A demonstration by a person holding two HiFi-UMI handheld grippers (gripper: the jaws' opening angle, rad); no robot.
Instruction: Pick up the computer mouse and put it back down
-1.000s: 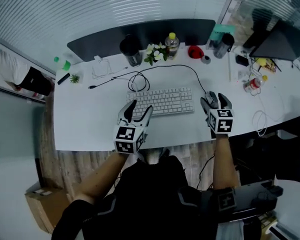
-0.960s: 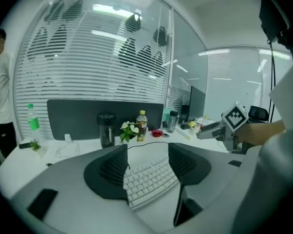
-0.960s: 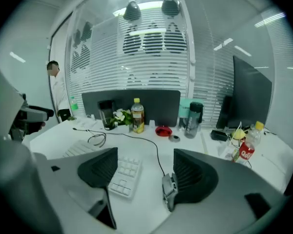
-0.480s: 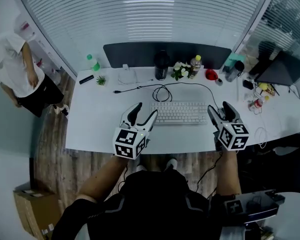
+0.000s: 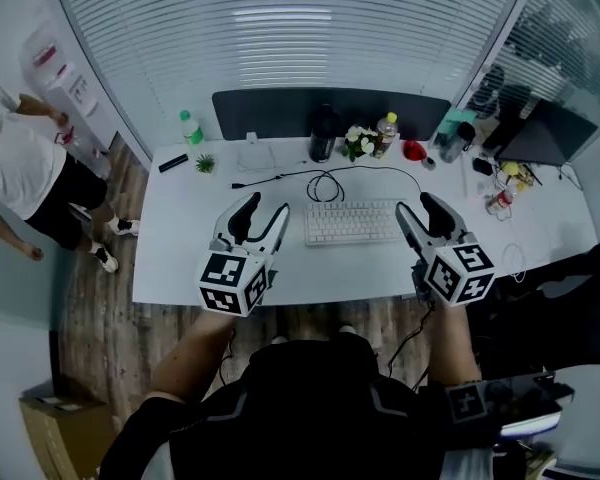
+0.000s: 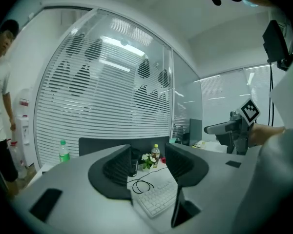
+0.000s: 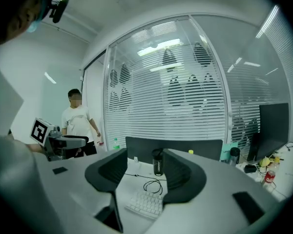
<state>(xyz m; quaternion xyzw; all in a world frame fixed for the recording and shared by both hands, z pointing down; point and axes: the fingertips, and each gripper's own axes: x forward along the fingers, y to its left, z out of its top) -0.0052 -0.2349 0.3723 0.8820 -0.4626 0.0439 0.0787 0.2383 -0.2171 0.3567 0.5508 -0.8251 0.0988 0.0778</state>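
Grippers hang side by side over the near edge of a white desk, each in one of the person's hands, with a black-and-white marker cube at its back. The left gripper is over the bare desktop left of a white keyboard. The right gripper is just past the keyboard's right end. Both point towards the far side of the desk.

In the left gripper view the two dark ribbed pads stand apart, and only the keyboard and a coiled black cable show through the gap, well beyond the tips. The right gripper view shows the same: pads apart, keyboard and cable loop far off between them. Both pairs of jaws have just been closing a little, and neither has anything between its pads.

The computer mouse cannot be made out in any view. In the head view the black cable arcs right from its coil towards the tips of the right gripper, which cover that patch of desk.

Along the far edge stands a dark flat panel. In front of it are a black tumbler, a small bunch of white flowers and a clear bottle with a yellow cap. A green bottle stands at the far left corner.

White slatted blinds fill the curved glass wall behind. To the left of the desk stands a person in a white shirt and black shorts.
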